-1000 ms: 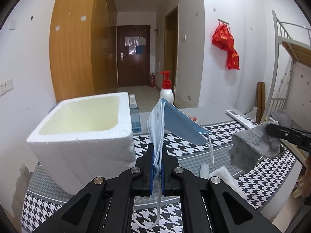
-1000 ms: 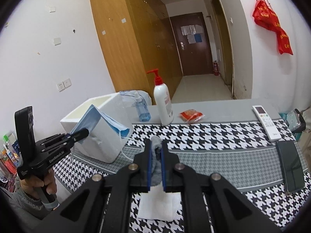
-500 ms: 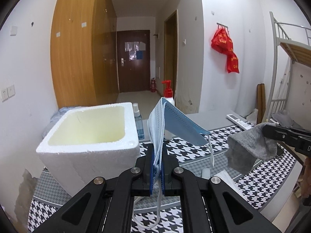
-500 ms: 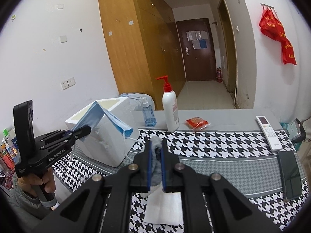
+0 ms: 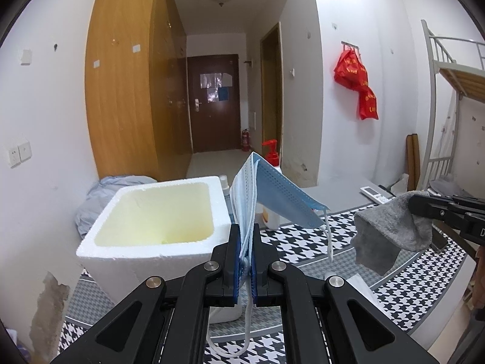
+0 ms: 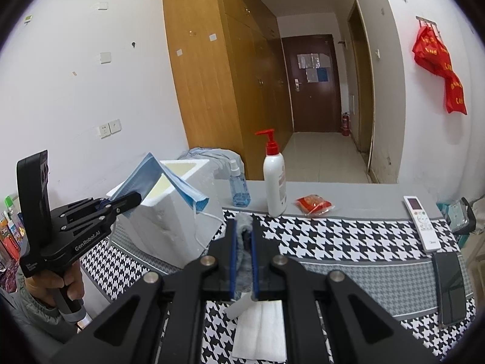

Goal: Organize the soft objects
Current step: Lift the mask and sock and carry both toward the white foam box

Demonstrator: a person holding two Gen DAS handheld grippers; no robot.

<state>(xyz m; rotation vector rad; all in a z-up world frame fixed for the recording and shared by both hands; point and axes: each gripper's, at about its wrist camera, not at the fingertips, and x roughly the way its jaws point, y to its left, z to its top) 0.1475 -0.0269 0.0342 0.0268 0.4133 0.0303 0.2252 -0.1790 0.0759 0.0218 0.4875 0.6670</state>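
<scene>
My left gripper (image 5: 245,236) is shut on a blue face mask (image 5: 272,194), held above the table just right of the open white foam box (image 5: 151,242). The mask's ear loops hang down. My right gripper (image 6: 243,227) is shut on a grey sock (image 6: 244,236); in the left wrist view the sock (image 5: 391,233) hangs at the right, above the houndstooth cloth. In the right wrist view my left gripper (image 6: 133,198) holds the mask (image 6: 169,185) up against the foam box (image 6: 169,221). A white tissue (image 6: 260,330) lies on the cloth below my right gripper.
On the houndstooth table (image 6: 348,242) stand a white pump bottle (image 6: 274,188) and a blue spray bottle (image 6: 239,191). A red packet (image 6: 313,204), a remote (image 6: 421,223) and a phone (image 6: 450,288) lie to the right. A blue cloth bundle (image 5: 100,194) sits behind the box.
Both grippers have risen, each still holding its item. The foam box now sits lower in the left wrist view, with its inside more visible.
</scene>
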